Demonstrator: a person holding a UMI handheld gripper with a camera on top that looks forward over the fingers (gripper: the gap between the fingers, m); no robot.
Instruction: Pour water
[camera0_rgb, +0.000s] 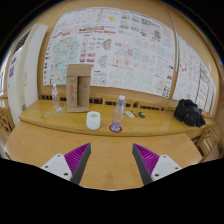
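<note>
The wall (110, 40) behind the work area is covered with large printed sheets of diagrams and text; the content is too small to read.

The wooden surface (110, 135) spans the full width of the scene. A step or seam divides it into a far section against the wall and a near section closer to the claw. The near section carries nothing visible.

A tall brown cardboard box (78, 86) stands upright toward the far left of the surface, near the wall. A black bag (189, 112) rests at the far right edge of the surface.

A clear plastic water bottle (121, 108) stands upright near the centre of the far section, right of the cardboard box. A second, smaller clear bottle (55, 98) stands left of the box, near the far left corner. A white cup (94, 120) stands upright just left of the central water bottle and slightly nearer the front edge of that section. The cup and bottle stand close together but apart. A small purple object (116, 127) lies at the base of the central bottle; it cannot be identified.

The claw (112, 160) is released: its two fingers stand wide apart with purple pads (75, 157) showing on the inner faces, and nothing sits between them. The water bottle and cup stand well beyond the fingertips, roughly centred between them.
</note>
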